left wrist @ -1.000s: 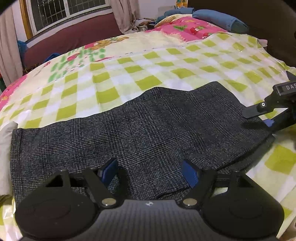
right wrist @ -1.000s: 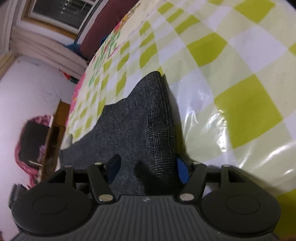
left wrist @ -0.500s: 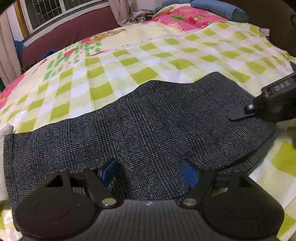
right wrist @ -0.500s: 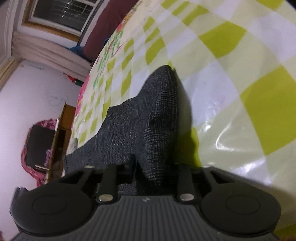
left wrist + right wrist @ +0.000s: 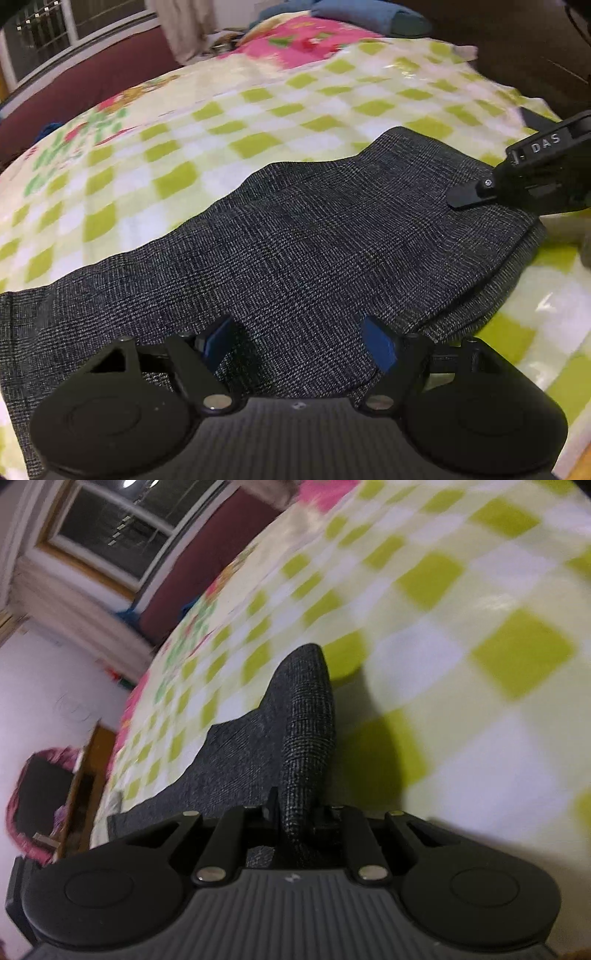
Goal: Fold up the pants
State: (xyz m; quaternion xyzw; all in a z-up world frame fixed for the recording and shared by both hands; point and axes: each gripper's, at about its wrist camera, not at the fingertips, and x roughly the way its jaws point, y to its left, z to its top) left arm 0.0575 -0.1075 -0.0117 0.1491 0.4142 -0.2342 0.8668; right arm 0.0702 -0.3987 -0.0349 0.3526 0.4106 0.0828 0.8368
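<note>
Dark checked cloth fills both views: the pants [image 5: 295, 236] lie flat on a bed [image 5: 258, 110] covered in a green-and-white checked sheet, their long axis running across the left wrist view from the lower left edge to the wider end at the right. The right gripper [image 5: 295, 821] is closing its fingers on a pinched ridge of that right end, with cloth bunched between them and lifted slightly off the sheet. The left gripper [image 5: 295, 341] hovers over the near edge with its fingers spread wide and nothing caught. Only a narrow fold seems to be held, so it may slip out once pulled, or one layer alone may lift, since a second layer shows beneath at the right. With the left end free, the whole garment could drag across the shiny sheet instead of folding.
</note>
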